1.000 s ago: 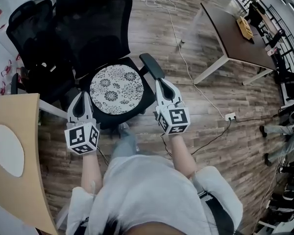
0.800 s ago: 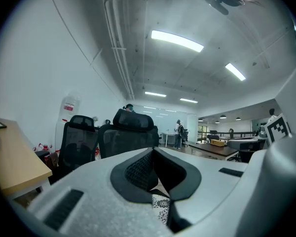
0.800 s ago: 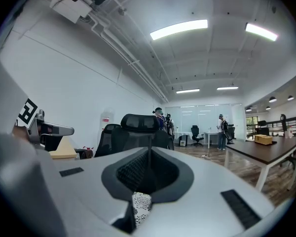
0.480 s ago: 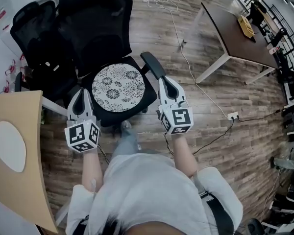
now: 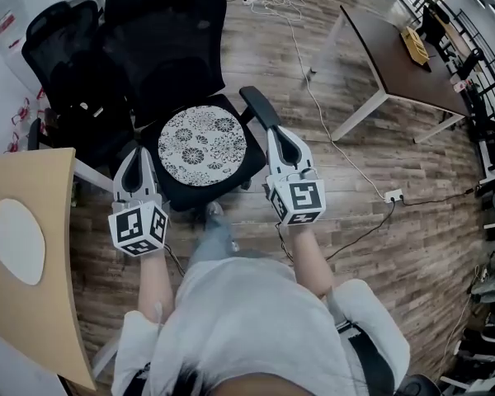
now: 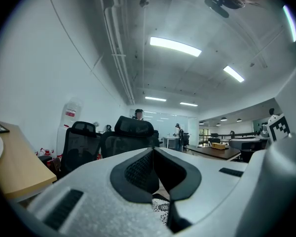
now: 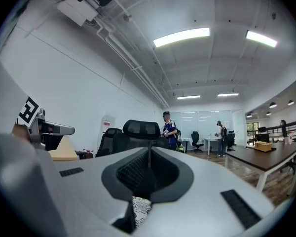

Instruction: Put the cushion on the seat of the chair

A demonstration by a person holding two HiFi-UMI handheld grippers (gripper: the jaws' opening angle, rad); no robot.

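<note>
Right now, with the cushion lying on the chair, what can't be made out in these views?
Base of the chair: head view, hidden under its seat and the cushion.
Most of the cushion: gripper views, the shut left gripper and right gripper block all but a patterned sliver.
Yellowish item on the brown table: head view, too small to identify.

Left gripper view: cushion mostly hidden behind tool; bkgd ppl too small to tell.
</note>
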